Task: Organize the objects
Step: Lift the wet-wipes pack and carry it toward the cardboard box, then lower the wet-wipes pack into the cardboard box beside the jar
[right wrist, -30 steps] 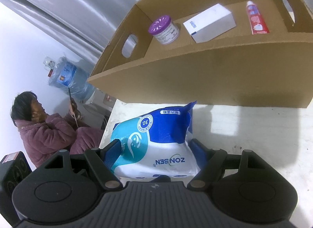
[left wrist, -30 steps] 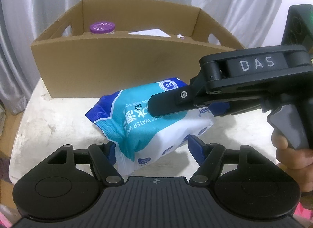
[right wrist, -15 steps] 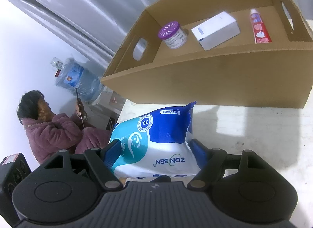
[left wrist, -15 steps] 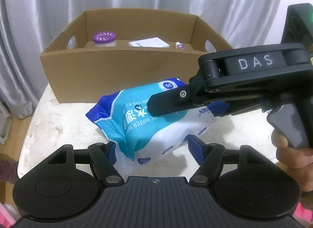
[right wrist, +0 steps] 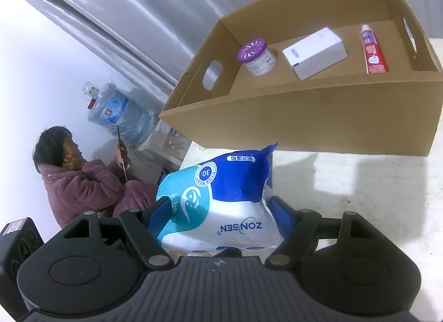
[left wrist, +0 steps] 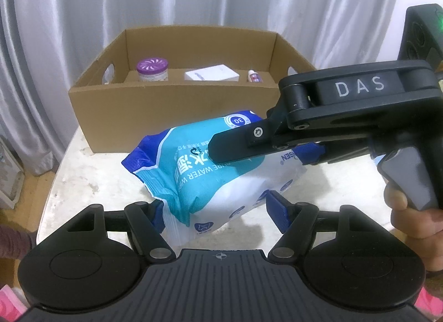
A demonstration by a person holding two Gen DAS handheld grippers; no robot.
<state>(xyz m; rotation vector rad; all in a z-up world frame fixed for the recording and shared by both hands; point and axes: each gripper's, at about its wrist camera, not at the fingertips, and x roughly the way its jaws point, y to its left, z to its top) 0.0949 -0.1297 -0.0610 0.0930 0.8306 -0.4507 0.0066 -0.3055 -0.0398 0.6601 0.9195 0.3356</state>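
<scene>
Cardboard box (left wrist: 177,117) behind wipes pack (left wrist: 210,172)

1. A pack of wet wipes (left wrist: 221,167) sits between a left gripper (left wrist: 216,211) and a right gripper (right wrist: 218,211), before a cardboard box (left wrist: 177,117) on a table (left wrist: 91,172).
2. In the box, left to right: jar (left wrist: 152,69), carton (left wrist: 211,75), tube (left wrist: 254,76).

Both tongs, left (left wrist: 213,211) and right (right wrist: 218,211), clamped, angled downward.
</scene>
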